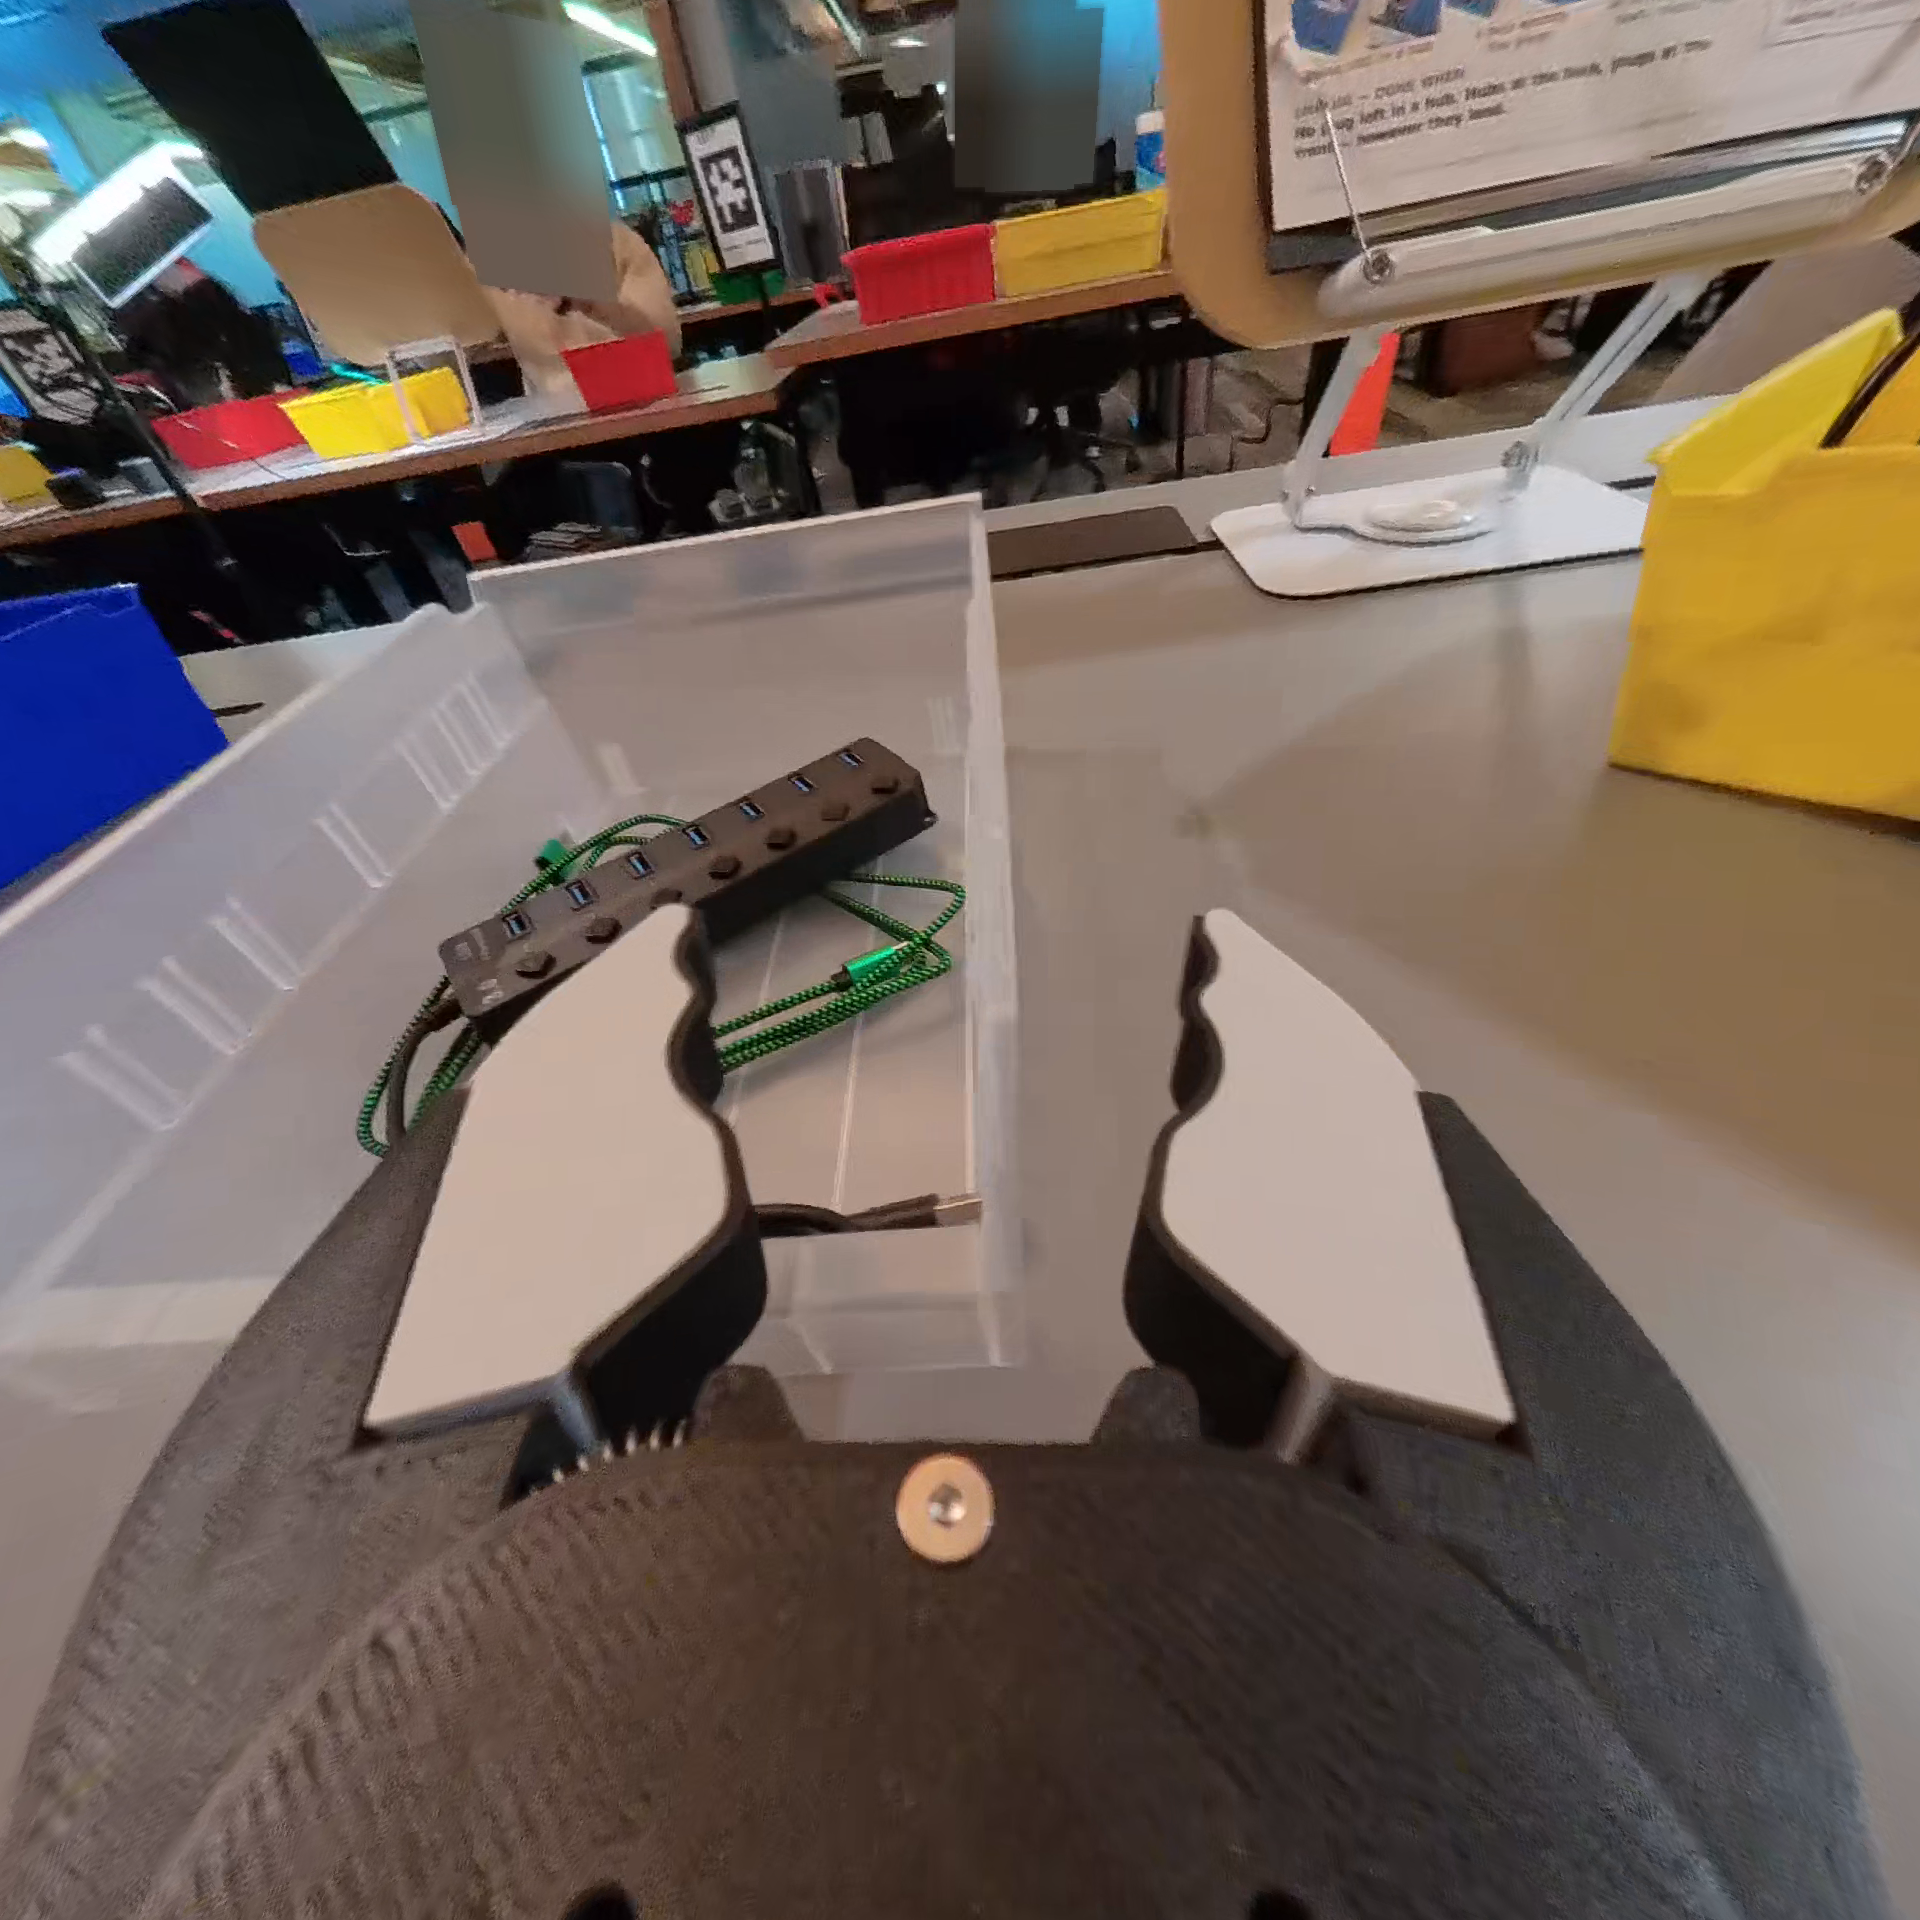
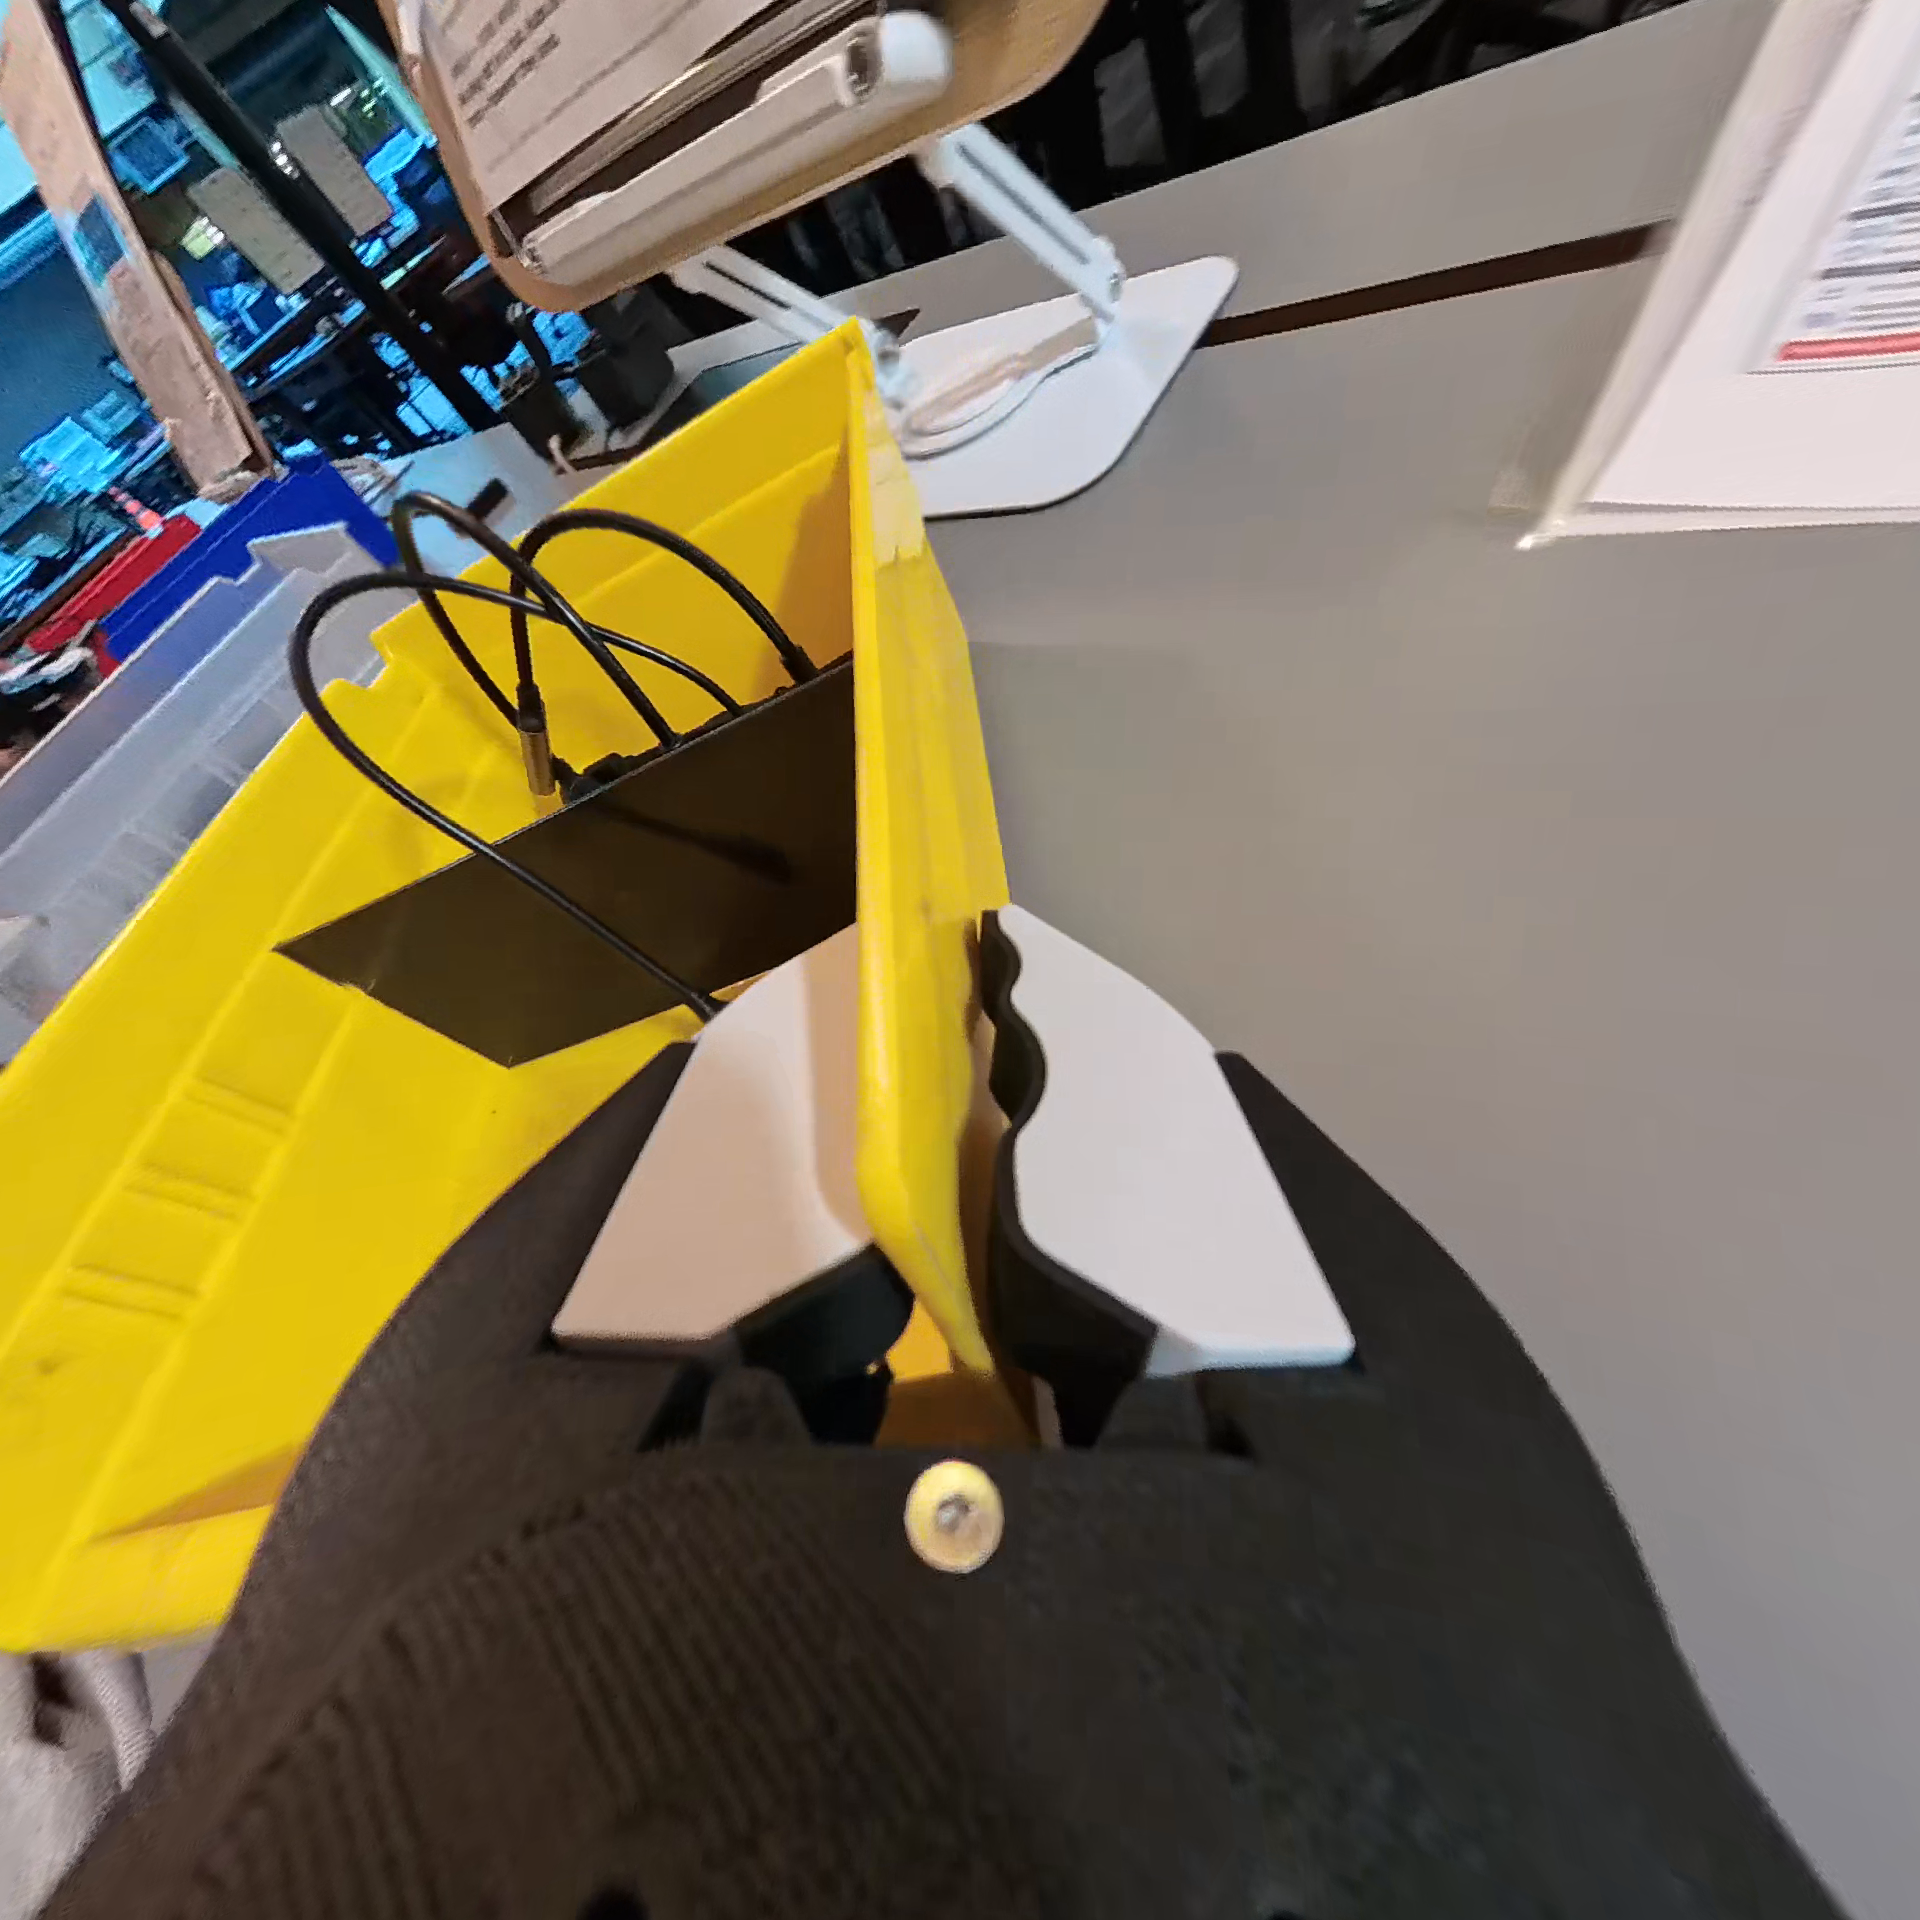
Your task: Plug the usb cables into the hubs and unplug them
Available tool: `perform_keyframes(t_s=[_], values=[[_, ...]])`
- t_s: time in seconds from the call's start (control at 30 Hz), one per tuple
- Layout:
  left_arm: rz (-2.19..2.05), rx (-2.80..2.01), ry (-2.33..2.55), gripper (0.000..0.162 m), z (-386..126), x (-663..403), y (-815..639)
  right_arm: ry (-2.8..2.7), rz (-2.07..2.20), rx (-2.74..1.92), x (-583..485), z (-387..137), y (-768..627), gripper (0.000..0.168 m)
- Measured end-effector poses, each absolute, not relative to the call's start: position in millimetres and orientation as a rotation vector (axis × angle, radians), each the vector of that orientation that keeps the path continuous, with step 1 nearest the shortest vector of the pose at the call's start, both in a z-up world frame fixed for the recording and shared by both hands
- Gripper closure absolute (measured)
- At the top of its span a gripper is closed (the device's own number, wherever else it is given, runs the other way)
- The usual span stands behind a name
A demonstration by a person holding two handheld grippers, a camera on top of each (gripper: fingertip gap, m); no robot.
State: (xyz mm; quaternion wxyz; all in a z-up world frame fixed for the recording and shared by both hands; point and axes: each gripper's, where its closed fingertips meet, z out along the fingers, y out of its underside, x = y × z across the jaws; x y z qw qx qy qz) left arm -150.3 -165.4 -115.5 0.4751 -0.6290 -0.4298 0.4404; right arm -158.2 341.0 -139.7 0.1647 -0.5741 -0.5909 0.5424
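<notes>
A black USB hub [image 1: 691, 878] with a row of blue ports lies in a clear plastic bin [image 1: 727, 644], with a green braided cable [image 1: 831, 997] coiled beside it and a black cable with a metal plug [image 1: 925, 1210] near the bin's front. My left gripper [image 1: 940, 935] is open and empty above the bin's right front corner. My right gripper [image 2: 925, 997] is shut on the right wall of a yellow bin [image 2: 914, 831]. That bin holds thin black cables [image 2: 582, 623] looping above a black divider [image 2: 665, 883].
The yellow bin [image 1: 1766, 623] stands at the right on the grey table [image 1: 1403, 883]. A white stand [image 1: 1434, 520] holding a clipboard is at the back. A blue bin [image 1: 83, 707] is at the left. A white sign holder [image 2: 1766, 312] stands at the right. The left gripper's tips are roughly 50 centimetres from the right gripper's.
</notes>
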Motion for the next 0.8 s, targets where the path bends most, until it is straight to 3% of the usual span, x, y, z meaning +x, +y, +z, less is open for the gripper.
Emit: perform_keyframes(t_s=[0.03,0.37,0.4,0.47,0.63,0.8], values=[[1.082,-1.539,-1.043,0.082,-115,-151,-167,-1.703,1.551,-1.624,-159,-140,335,0.159],[0.977,-1.747,-1.027,0.085,-138,-166,-148,-1.752,1.540,-1.590,-137,-137,321,0.159],[0.964,-1.764,-1.031,0.089,-141,-169,-147,-1.749,1.537,-1.591,-134,-137,323,0.159],[0.963,-1.808,-1.049,0.121,-147,-176,-149,-1.749,1.522,-1.586,-125,-138,325,0.159],[1.054,-1.868,-1.028,0.151,-151,-192,-152,-1.779,1.422,-1.580,-106,-147,331,0.159],[1.053,-1.808,-1.003,0.153,-139,-201,-154,-1.777,1.326,-1.568,-101,-152,322,0.160]])
